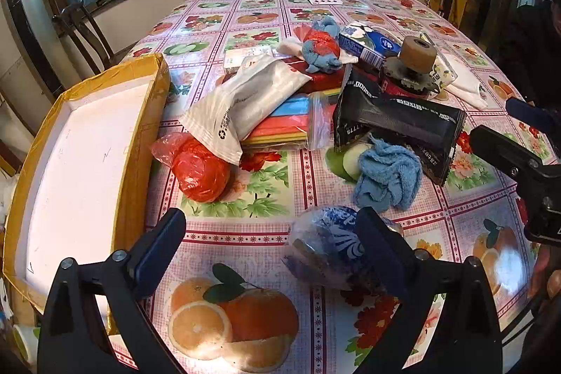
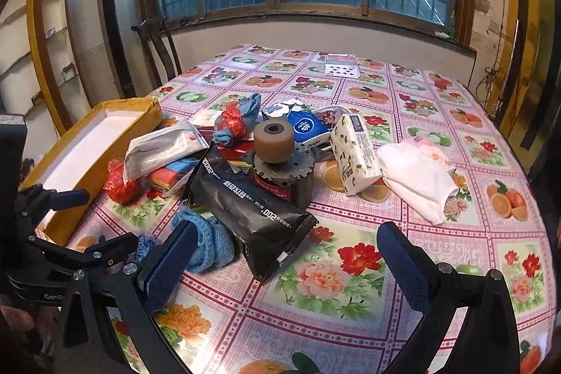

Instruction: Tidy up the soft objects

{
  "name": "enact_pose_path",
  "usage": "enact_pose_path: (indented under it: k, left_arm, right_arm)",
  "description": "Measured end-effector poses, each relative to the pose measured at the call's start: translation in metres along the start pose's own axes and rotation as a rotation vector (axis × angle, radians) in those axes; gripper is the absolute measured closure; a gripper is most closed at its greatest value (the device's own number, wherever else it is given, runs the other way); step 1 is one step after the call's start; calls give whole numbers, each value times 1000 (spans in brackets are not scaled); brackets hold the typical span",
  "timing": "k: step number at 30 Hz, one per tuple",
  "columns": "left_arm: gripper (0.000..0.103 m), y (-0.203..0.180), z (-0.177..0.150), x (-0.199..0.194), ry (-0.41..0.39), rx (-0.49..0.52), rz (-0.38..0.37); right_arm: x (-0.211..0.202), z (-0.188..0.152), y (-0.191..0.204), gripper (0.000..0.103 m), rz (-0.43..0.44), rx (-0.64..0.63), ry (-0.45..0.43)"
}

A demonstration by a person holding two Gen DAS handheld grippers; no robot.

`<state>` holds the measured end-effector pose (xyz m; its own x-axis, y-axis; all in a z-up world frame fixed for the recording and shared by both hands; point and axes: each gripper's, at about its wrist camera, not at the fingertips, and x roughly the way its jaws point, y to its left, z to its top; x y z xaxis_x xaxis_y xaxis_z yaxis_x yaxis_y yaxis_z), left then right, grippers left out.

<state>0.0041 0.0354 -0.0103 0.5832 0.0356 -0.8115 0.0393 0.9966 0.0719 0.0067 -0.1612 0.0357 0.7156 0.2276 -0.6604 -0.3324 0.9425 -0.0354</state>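
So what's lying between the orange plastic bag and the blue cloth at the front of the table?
Nothing: in the left wrist view, only bare tablecloth lies between the orange plastic bag and the blue cloth.

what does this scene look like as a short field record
left tongs: open, beside a crumpled blue and clear bag
right tongs: open, holding nothing
box: nothing in it, at the table's left edge
blue cloth: loose on the tablecloth
red bag: next to the box
black packet: leaning on the pile
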Motion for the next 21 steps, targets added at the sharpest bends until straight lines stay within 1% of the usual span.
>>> enact_pose_path:
  k: [3,7,8,10,12,15,17,18,21]
  left_arm:
    - [5,-3,-2,2,18,-7,-15]
    - [5,-6,-2,1,37,-8,-17]
    - [5,-5,-2,-3,38,-24,-29]
    - [5,-1,-3,-13,11,-53,-76]
    - [5,-2,-1,-16,10,-44,-70]
    - [5,-9,1,-9,31,-5,-42]
    - [5,-15,0,-3,58,7,-59]
    - [5,-18,-1,-2,58,10,-65]
    - [5,-24,-3,0,56,22,-52]
  right_arm:
    - [4,3,-1,0,28,-44,8]
    - [18,5,-3,0,83,-73,62]
    - [21,4,-3,0,84,-82,74]
    - [24,3,-4,0,81,-85,85]
    - [23,2,-6,0,95,-72,80]
    - [19,3,-6,0,80,-81,60]
    - [17,4,-6,0,83,-85,51]
    - [18,4,-7,0,84,-86,55]
    - [20,5,-6,0,86,-96,67]
